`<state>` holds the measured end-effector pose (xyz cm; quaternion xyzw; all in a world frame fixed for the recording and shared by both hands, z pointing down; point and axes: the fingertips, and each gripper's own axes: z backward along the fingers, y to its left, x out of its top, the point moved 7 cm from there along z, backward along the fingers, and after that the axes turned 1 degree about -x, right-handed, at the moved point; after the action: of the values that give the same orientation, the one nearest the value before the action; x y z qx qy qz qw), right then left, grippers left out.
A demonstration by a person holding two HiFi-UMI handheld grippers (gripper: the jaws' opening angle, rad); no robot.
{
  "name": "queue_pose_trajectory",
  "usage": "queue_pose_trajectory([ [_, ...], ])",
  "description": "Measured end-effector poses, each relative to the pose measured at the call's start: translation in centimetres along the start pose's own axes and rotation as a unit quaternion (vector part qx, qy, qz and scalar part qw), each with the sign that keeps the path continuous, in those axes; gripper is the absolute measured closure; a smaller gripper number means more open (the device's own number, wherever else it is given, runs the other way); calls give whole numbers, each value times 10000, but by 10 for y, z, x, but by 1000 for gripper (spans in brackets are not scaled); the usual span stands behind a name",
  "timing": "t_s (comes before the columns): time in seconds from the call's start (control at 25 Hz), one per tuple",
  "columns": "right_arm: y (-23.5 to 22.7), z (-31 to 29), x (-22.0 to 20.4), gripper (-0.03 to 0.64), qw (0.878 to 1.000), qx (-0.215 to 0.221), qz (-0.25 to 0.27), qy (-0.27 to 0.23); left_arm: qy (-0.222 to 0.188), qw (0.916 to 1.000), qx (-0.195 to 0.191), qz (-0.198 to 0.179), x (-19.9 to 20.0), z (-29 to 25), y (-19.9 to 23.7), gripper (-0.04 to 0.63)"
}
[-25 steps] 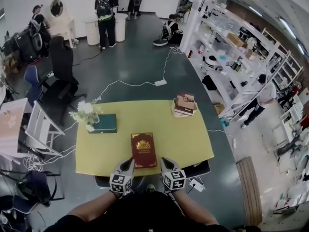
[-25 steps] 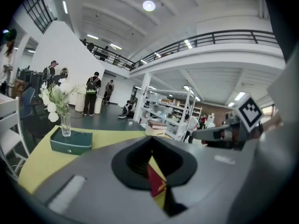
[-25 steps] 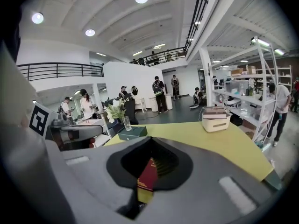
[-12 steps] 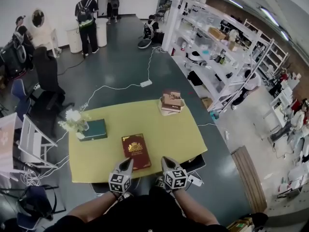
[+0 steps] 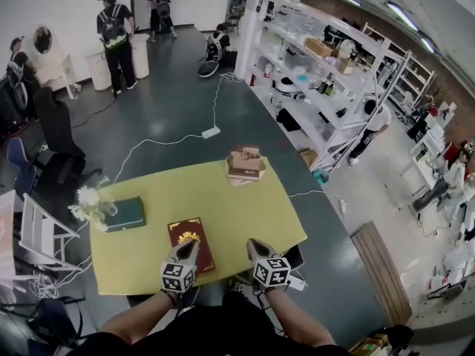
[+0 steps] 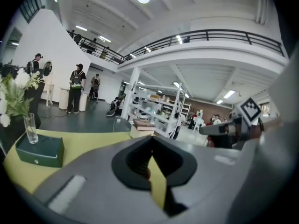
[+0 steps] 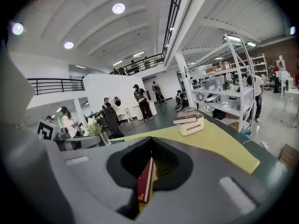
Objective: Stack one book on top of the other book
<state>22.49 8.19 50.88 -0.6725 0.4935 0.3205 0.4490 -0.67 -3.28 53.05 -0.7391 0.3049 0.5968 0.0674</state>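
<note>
Head view: left gripper [image 5: 190, 245], right gripper [image 5: 253, 243] both closed, empty. Dark red hardcover book [image 5: 185, 230] looks stiff, heavyish; we'd grab its near edge.

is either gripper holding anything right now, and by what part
Nothing is held. Both the left gripper and right gripper have jaws shut on nothing; the red book lies flat on the table.
</note>
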Motion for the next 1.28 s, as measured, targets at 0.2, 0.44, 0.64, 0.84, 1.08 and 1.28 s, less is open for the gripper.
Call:
queue_pose_trajectory([
  [0.2, -63, -34, 35, 614, 9996, 89, -248, -71, 117, 9999, 42, 97, 15, -66, 2, 589],
  [0.44, -138, -81, 69, 607, 9966, 312, -746, -122, 211, 9989, 216, 370, 31, -144, 8, 534],
  [0.64, -199, -130, 77, 485, 9889, 484, -1399, -81, 316, 9959, 393, 747, 33, -210, 25, 442],
  [0.84, -255, -179, 72, 393, 9715, 659, -2275, -21, 489, 9922, 428, 1061, 28, -275, 43, 388],
  [1.08, -292, -237, 59, 362, 9343, 978, -3426, 103, 587, 9883, 433, 1336, 23, -337, 72, 357],
  [1.28, -311, -284, 48, 357, 9091, 1351, -3936, 178, 610, 9877, 509, 1348, 27, -383, 100, 347],
])
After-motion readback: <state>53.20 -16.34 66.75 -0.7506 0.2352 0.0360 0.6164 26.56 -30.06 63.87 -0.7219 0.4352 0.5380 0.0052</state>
